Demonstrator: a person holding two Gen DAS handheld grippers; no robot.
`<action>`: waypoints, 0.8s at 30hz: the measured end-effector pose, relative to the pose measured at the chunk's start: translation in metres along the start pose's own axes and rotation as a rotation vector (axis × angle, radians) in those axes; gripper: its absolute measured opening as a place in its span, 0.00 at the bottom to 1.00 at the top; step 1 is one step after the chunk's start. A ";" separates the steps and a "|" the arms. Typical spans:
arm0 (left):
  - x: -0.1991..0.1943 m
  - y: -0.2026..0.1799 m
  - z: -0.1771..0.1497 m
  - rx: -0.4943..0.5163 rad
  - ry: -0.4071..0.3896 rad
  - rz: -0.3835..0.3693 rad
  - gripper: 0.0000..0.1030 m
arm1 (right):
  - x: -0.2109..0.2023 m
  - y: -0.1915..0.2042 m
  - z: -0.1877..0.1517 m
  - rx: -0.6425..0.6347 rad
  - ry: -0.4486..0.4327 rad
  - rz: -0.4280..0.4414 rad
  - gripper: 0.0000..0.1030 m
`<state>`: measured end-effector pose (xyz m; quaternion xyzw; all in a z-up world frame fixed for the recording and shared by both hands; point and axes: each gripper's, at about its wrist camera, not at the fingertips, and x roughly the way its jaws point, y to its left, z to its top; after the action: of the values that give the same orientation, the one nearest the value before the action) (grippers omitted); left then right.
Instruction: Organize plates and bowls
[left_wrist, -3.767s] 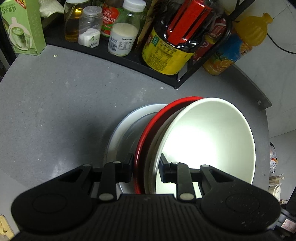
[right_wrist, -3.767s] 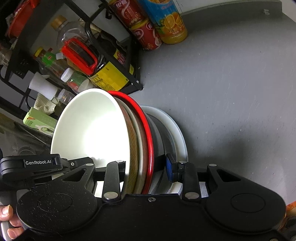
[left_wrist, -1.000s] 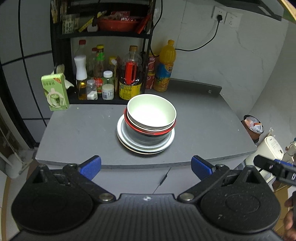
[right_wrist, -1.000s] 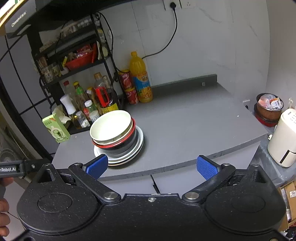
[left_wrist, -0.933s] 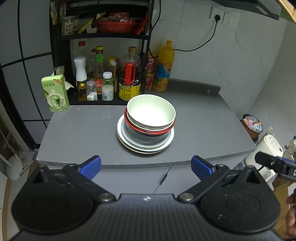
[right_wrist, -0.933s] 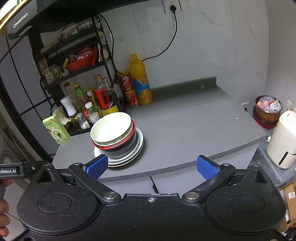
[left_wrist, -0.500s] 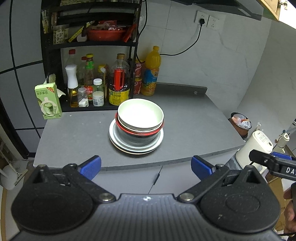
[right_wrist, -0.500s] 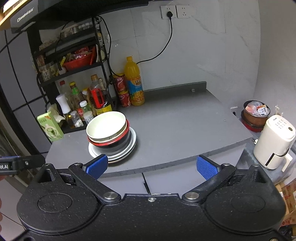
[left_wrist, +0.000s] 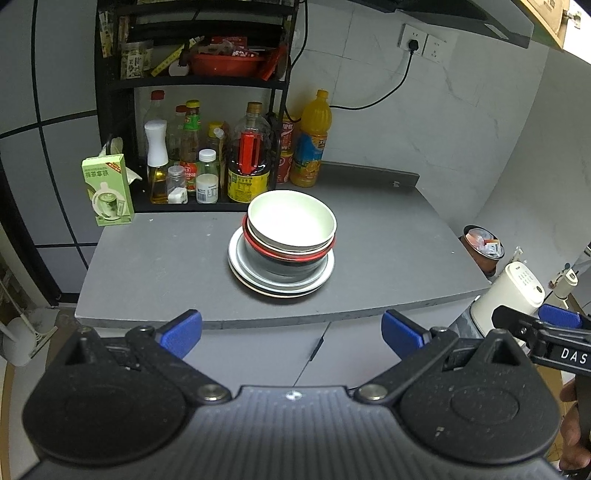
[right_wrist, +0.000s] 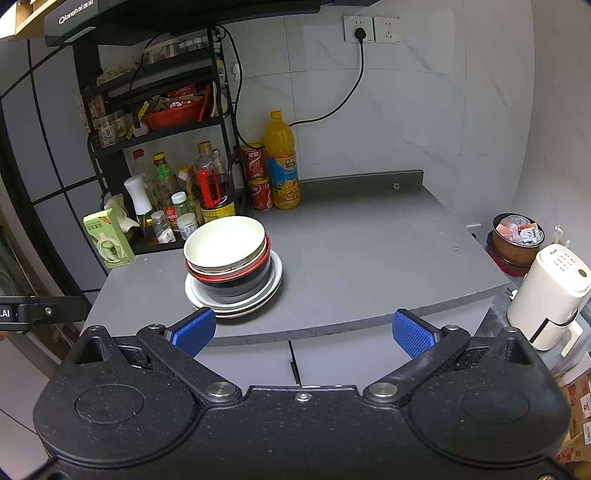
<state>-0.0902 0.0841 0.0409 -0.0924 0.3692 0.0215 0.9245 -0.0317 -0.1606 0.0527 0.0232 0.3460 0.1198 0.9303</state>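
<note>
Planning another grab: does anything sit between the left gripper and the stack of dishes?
Nothing visible does. Only bare counter lies between the open left gripper and the stack of dishes.

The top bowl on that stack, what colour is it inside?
The top bowl is off-white inside; the left wrist view shows it best.

Left gripper (left_wrist: 291, 332) jaws wide apart, empty; right gripper (right_wrist: 302, 332) likewise

Glossy white bowl (left_wrist: 291, 221), matt grey countertop (left_wrist: 166, 266)
</note>
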 end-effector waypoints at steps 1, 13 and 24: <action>0.000 0.001 0.001 -0.002 0.001 -0.001 0.99 | 0.000 0.000 0.000 0.002 -0.001 0.000 1.00; 0.003 -0.004 0.004 0.021 -0.002 -0.010 1.00 | 0.002 -0.007 0.002 0.016 0.000 -0.012 1.00; 0.007 -0.009 0.007 0.024 0.001 -0.010 1.00 | 0.006 -0.013 0.005 0.014 0.001 -0.012 1.00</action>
<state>-0.0794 0.0759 0.0424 -0.0831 0.3693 0.0125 0.9255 -0.0217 -0.1715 0.0510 0.0276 0.3472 0.1117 0.9307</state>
